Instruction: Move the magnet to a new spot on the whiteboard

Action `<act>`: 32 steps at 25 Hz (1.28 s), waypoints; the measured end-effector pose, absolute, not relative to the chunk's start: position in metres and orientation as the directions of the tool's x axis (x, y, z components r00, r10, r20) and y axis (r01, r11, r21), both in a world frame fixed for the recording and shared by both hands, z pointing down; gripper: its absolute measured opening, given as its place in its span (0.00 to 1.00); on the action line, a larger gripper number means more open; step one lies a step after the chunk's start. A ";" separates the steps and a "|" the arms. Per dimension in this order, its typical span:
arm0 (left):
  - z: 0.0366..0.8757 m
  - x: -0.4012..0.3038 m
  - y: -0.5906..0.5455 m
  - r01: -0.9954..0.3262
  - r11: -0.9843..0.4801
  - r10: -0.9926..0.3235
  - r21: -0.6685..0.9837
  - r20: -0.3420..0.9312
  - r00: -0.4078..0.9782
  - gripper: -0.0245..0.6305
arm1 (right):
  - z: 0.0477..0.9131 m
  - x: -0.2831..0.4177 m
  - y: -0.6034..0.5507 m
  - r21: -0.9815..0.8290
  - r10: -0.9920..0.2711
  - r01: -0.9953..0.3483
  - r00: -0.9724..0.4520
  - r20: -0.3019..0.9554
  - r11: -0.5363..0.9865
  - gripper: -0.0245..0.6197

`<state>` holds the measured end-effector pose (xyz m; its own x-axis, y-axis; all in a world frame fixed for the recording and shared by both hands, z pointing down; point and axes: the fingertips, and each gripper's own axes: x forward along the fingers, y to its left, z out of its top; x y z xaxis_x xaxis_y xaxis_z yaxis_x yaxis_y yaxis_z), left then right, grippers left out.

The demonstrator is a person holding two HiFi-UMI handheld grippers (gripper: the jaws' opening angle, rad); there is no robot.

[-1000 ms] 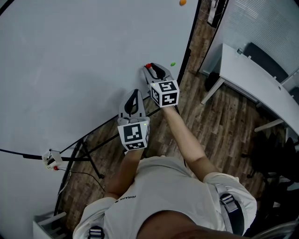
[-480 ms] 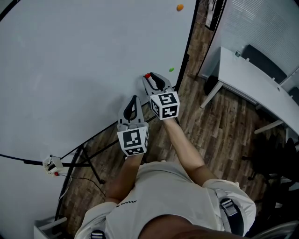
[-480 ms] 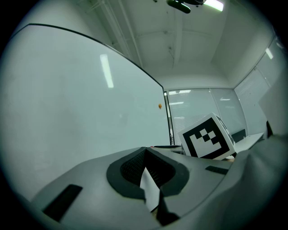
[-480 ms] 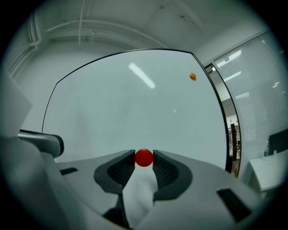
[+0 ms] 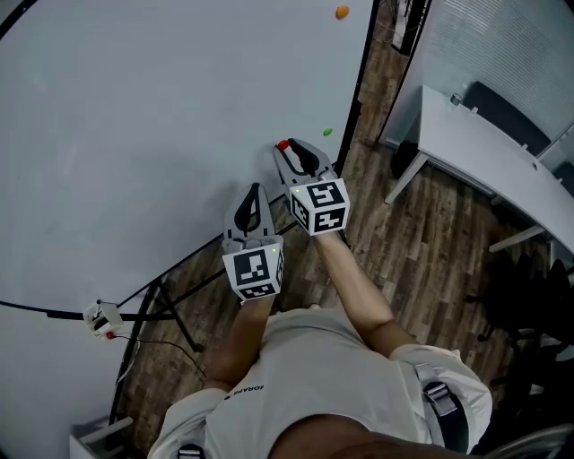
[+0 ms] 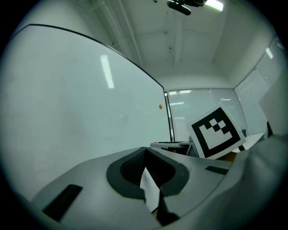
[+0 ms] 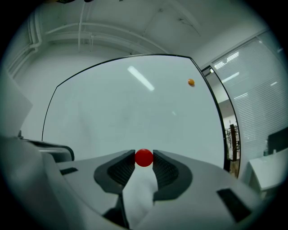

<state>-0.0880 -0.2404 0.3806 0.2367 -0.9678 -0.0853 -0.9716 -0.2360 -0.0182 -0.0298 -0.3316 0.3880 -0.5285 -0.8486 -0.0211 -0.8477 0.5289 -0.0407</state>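
A small red magnet (image 7: 144, 157) sits pinched between the tips of my right gripper (image 7: 144, 162), which is shut on it. In the head view the red magnet (image 5: 282, 144) and right gripper (image 5: 288, 152) are at the lower right part of the whiteboard (image 5: 152, 116), near its black right edge. I cannot tell whether the magnet touches the board. My left gripper (image 5: 254, 191) hangs just below and to the left, shut with nothing in it; in its own view the left gripper's (image 6: 145, 152) tips meet.
An orange magnet (image 5: 342, 12) sticks high on the board near its right edge, and a green magnet (image 5: 327, 132) sits just right of the right gripper. A white desk (image 5: 484, 143) stands to the right on the wood floor. The board's stand legs (image 5: 161, 296) are below.
The right gripper with the red magnet has drawn slightly down and away from the green magnet. The left gripper has barely moved.
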 end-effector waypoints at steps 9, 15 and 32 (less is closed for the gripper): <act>0.381 -0.084 -0.238 -0.970 -0.243 -0.966 -0.011 -0.091 0.243 0.04 | 0.385 -0.024 -0.318 -0.061 -0.852 -0.850 -0.522 -0.027 0.523 0.24; 0.382 -0.084 -0.239 -0.969 -0.246 -0.965 -0.008 -0.091 0.245 0.04 | 0.384 -0.019 -0.310 -0.057 -0.855 -0.853 -0.518 -0.032 0.519 0.24; 0.385 -0.082 -0.238 -0.968 -0.249 -0.965 -0.018 -0.084 0.250 0.04 | 0.393 -0.020 -0.287 -0.056 -0.848 -0.846 -0.530 -0.024 0.530 0.24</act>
